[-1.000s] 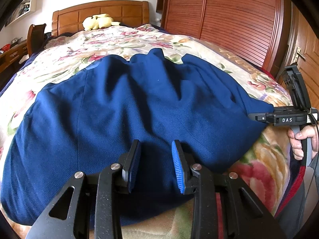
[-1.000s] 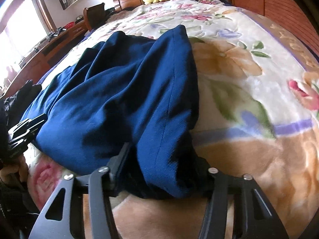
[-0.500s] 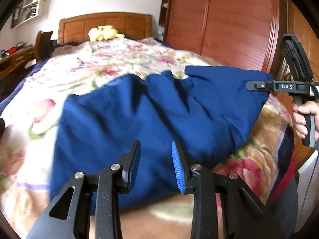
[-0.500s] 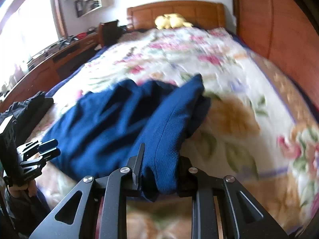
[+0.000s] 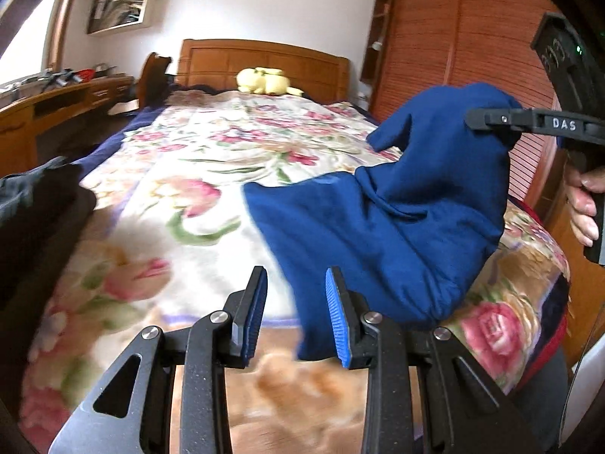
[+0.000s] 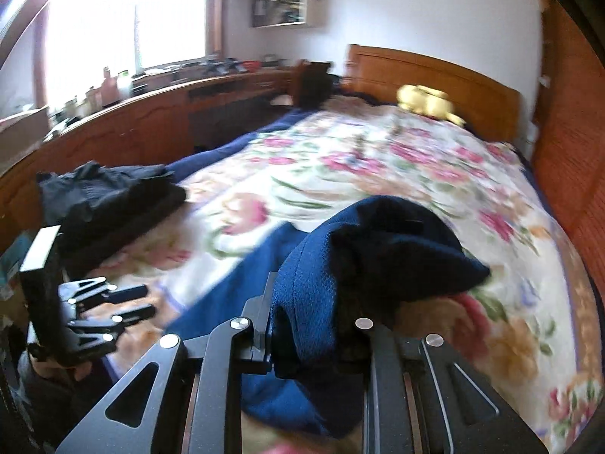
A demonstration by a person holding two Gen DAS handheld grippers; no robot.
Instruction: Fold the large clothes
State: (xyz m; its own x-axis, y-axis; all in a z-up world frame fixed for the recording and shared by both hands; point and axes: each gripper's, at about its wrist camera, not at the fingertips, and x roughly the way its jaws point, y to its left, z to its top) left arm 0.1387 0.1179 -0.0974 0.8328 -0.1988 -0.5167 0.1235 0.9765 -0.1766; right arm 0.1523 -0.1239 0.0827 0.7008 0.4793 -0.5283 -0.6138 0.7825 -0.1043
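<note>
Over the near right part of the floral bedspread (image 5: 196, 196), the right gripper (image 6: 306, 325) pinches a bunched edge of the blue garment (image 5: 397, 227), lifting it off the bed. Left gripper (image 5: 295, 314) hovers partly open beside the cloth's near edge, seemingly holding nothing.

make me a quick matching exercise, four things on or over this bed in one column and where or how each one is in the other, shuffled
Things:
1. blue garment
2. yellow plush toy
3. dark clothes
4. left tool

States:
A. by the headboard
B. piled at the bed's edge on the desk side
C. open, nothing between its pads
D. one end lifted off the blanket, clamped in the right tool

Pairs: 1-D, 2-A, 3-B, 4-C
</note>
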